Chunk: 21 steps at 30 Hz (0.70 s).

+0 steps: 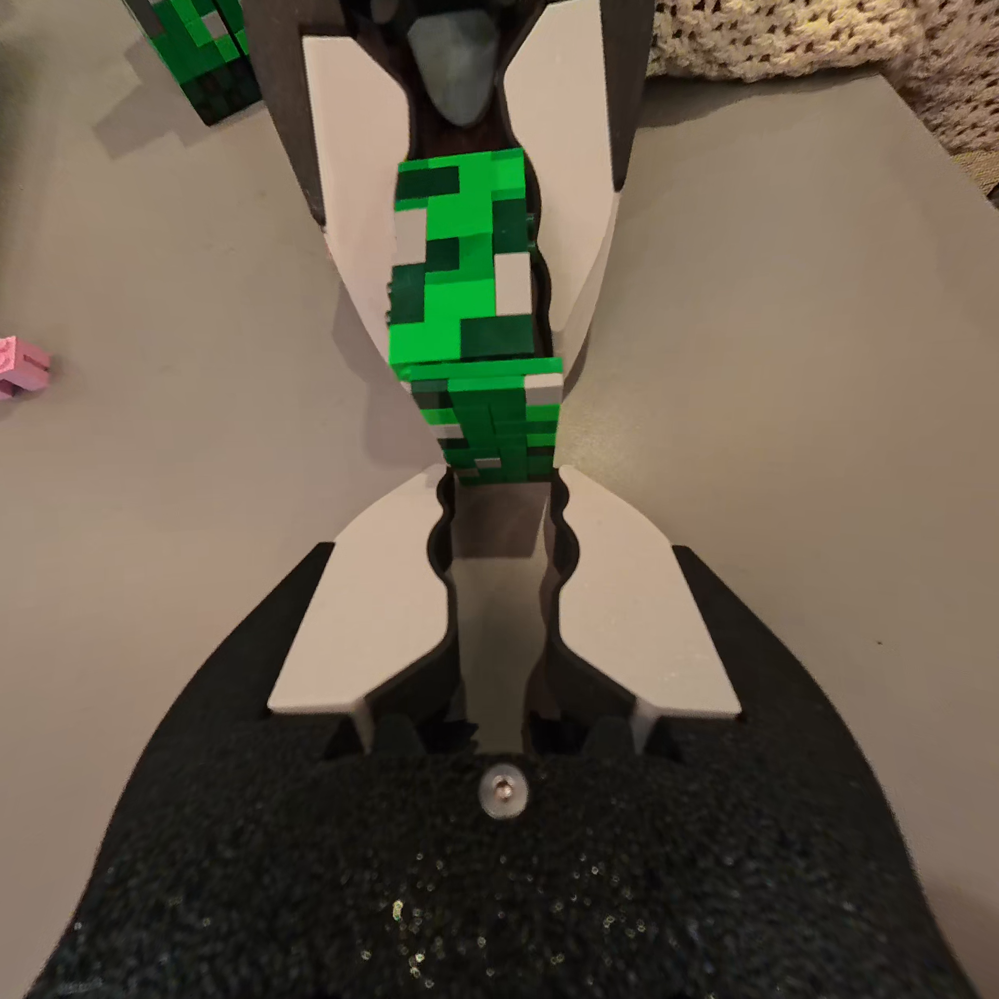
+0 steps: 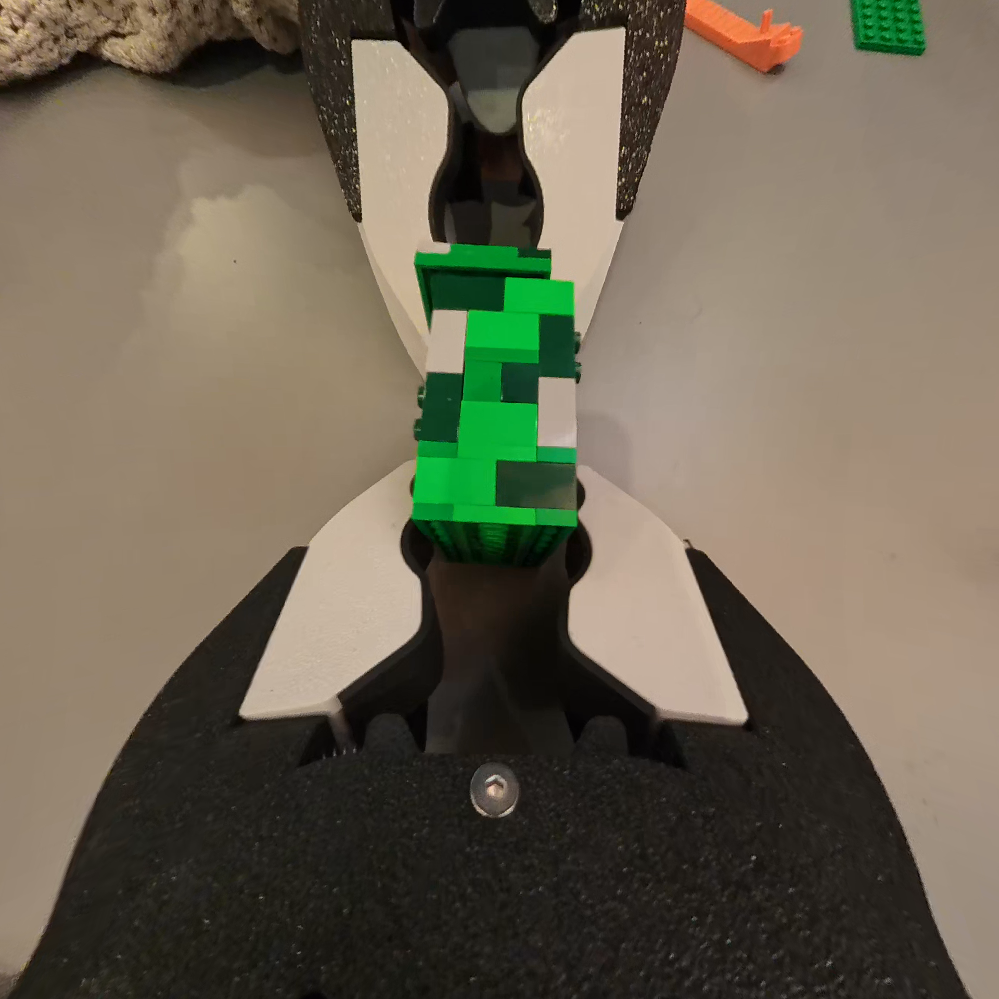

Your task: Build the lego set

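In your left wrist view, a second green block stack (image 1: 200,54) at 11 o'clock is cut off by the top edge, and a pink piece (image 1: 21,365) at 9 o'clock is cut off by the left edge. A knitted blanket (image 1: 838,48) at 1 o'clock runs out of the picture. Your left gripper (image 1: 500,486) points straight ahead over the grey table (image 1: 757,378). Its jaws sit close on both sides of the near end of the green lego block (image 1: 470,270), but you cannot tell if they really squeeze it.

The block's far end goes between the other gripper's white fingers (image 1: 351,162), and they hide that end.

In your right wrist view, your right gripper (image 2: 494,489) faces the other way, and its jaws pinch the near end of the green lego block (image 2: 500,394), held up off the table. An orange tool (image 2: 740,38) and a green plate (image 2: 886,24) at 1 o'clock are both cut off by the top edge.
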Tool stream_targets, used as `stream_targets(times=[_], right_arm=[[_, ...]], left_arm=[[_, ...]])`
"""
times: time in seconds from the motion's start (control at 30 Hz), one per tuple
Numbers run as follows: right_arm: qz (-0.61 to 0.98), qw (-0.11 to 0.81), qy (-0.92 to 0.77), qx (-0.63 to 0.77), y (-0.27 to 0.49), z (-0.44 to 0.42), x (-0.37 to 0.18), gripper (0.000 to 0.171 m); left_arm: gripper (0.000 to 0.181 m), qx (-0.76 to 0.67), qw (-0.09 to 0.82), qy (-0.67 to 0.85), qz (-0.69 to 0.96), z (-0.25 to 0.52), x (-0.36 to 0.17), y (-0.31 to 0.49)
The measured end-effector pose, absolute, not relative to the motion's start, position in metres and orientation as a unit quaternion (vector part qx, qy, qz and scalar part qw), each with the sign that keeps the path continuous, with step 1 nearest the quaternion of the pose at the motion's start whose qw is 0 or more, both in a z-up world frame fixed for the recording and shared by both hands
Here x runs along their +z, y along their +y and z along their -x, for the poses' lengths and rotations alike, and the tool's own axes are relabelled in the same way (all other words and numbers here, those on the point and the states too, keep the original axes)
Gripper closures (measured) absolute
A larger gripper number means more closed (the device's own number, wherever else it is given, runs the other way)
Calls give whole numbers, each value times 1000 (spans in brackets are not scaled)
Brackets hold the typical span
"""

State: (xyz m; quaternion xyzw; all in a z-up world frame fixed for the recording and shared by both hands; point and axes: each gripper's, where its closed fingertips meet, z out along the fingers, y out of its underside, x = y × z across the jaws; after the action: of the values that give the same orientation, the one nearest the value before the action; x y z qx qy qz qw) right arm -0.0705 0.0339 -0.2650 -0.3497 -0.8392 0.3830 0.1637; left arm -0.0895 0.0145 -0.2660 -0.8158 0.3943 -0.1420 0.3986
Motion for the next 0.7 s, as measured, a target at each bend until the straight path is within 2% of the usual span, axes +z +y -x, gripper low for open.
stream_targets(times=[0.07, 0.7], right_arm=[[346, 163, -840, 384, 33, 70, -265, 129], [342, 165, -841, 385, 31, 69, -263, 130]], left_arm=[[148, -142, 398, 394, 816, 90, -266, 14], [149, -148, 393, 375, 827, 93, -266, 13]])
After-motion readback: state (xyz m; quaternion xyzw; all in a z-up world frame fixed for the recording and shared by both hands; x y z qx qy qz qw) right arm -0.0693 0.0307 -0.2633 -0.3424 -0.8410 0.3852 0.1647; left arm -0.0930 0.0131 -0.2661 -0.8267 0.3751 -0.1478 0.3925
